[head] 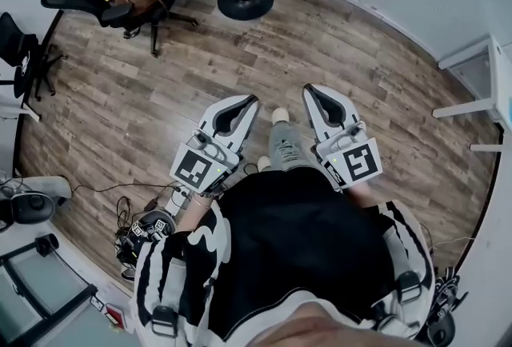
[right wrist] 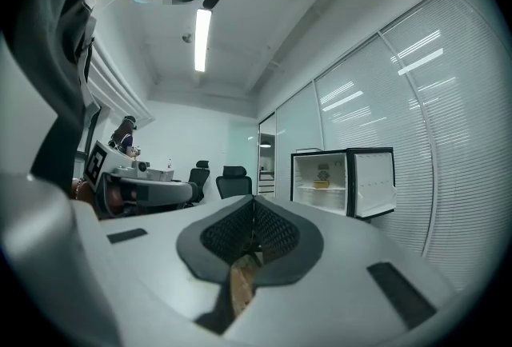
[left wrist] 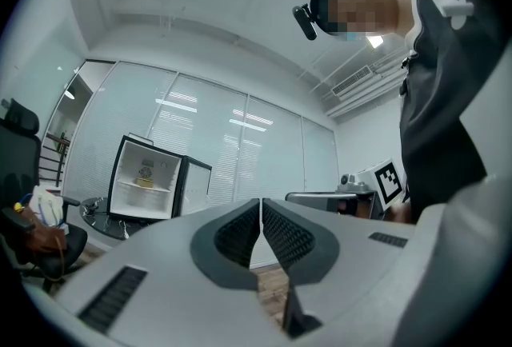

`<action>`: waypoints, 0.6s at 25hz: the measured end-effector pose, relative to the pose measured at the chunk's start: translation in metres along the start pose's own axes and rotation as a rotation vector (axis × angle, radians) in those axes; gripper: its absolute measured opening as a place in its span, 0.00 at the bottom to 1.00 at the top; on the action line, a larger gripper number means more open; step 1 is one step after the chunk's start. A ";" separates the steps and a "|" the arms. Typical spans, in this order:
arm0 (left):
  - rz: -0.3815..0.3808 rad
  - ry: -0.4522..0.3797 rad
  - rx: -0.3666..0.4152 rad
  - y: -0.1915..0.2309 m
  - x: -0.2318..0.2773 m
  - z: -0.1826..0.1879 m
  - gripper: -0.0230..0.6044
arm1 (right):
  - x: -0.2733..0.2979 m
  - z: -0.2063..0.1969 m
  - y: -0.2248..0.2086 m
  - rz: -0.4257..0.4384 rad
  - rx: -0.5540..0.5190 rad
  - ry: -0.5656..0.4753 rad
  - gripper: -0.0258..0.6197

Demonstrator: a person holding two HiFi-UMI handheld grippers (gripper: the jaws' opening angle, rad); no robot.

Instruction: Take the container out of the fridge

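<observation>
Held low in front of the person's black top, the left gripper (head: 250, 104) and the right gripper (head: 312, 94) pointed out over the wooden floor (head: 144, 97). Each gripper's own view showed its jaws pressed together with nothing between them, so both were closed and empty.

Across the room, the fridge (left wrist: 136, 200) stood with its door swung open, well apart from both grippers. A small yellow container (left wrist: 145, 182) sat on its upper shelf, and the right gripper view showed the same container (right wrist: 322, 184) inside the fridge (right wrist: 370, 181).

By my reading, the task had barely begun. The open door was the only step already dealt with. The person had yet to walk up to the fridge, open one gripper, close it on the container and lift it off the shelf and out.
</observation>
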State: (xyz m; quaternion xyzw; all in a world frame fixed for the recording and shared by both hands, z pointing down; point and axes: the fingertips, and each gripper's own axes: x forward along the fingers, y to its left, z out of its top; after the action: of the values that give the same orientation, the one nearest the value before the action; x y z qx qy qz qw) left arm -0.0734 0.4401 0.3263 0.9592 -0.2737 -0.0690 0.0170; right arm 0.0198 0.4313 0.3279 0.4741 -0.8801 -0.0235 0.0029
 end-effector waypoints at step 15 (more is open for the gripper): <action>0.007 -0.008 0.017 0.042 0.039 0.000 0.06 | 0.042 -0.007 -0.045 -0.004 0.016 0.003 0.06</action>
State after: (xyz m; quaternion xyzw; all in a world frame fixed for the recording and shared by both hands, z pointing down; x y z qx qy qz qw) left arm -0.0623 0.3836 0.3241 0.9580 -0.2780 -0.0704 0.0079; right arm 0.0348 0.3713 0.3326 0.4758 -0.8794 -0.0158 0.0002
